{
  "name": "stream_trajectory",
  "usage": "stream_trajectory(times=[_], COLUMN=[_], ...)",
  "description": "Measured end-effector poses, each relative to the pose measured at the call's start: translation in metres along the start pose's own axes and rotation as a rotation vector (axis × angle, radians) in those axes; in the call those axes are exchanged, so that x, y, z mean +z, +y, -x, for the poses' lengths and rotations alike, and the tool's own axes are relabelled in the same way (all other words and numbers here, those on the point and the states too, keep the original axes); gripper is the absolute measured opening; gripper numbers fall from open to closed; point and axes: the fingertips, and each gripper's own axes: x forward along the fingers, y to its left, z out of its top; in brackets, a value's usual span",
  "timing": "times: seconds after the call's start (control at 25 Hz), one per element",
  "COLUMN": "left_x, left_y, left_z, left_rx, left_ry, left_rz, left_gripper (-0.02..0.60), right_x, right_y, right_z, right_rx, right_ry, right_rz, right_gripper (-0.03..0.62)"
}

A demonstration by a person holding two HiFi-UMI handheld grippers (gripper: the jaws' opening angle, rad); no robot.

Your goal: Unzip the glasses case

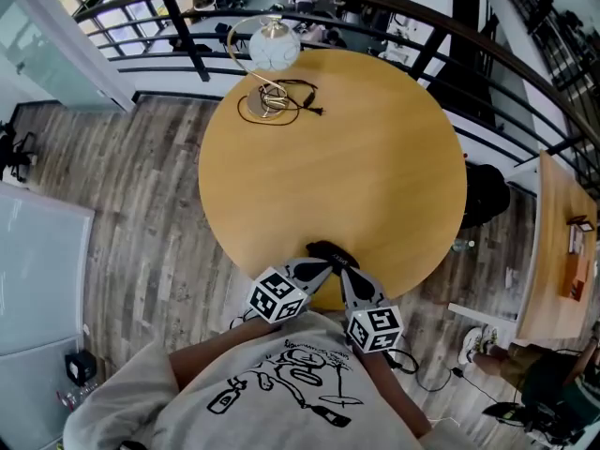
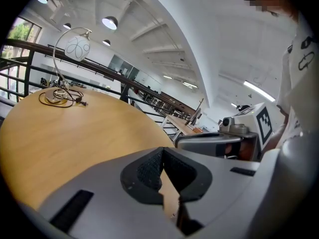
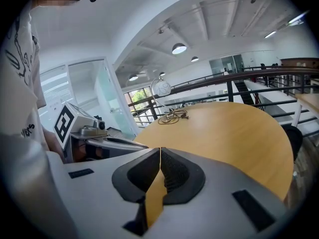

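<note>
**Both tools at the near edge of the table, zip not yet taken.** My left tool (image 2: 162, 151) was closed, its pads meeting at the tips with nothing between them. My right tool (image 3: 160, 151) was likewise closed and empty, with only bare wood showing through the gap behind the pads. The two sat side by side, tips close together. The glasses case appeared in no view, so I could not tell its place, and I judged the unzipping not yet begun. To do the step well, I judged that the case had first to be found. One tool should then pin its body while the other took the zip pull alone and ran it along the seam. The round table (image 1: 375, 157) was pale wood, bare except for a globe lamp (image 1: 274, 45) and its coiled cable (image 1: 281, 97) at the far edge. Around it were a dark railing (image 1: 422, 26), a grey plank floor (image 1: 141, 186) and an open hall with ceiling lights.
</note>
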Motion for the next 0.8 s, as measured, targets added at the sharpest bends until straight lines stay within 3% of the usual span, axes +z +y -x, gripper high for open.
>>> stream_trajectory(times=[0.24,0.52,0.8], left_x=[-0.001,-0.002,-0.023], left_y=[-0.003,-0.006,0.003], left_z=[-0.014,-0.038,-0.063], left_rx=[-0.008,0.034,0.073], left_ry=[0.029,0.063,0.16], left_rz=[-0.002,0.001,-0.011], left_gripper=[0.006,0.006,0.006], right_x=[0.001,0.008,-0.03], right_y=[-0.012,-0.042,-0.065], right_z=[0.002,0.017,0.003], right_rx=[0.002,0.059,0.148], right_ry=[0.0,0.024,0.253], right_rz=[-0.016,-0.012,0.199], right_gripper=[0.023,0.023,0.026])
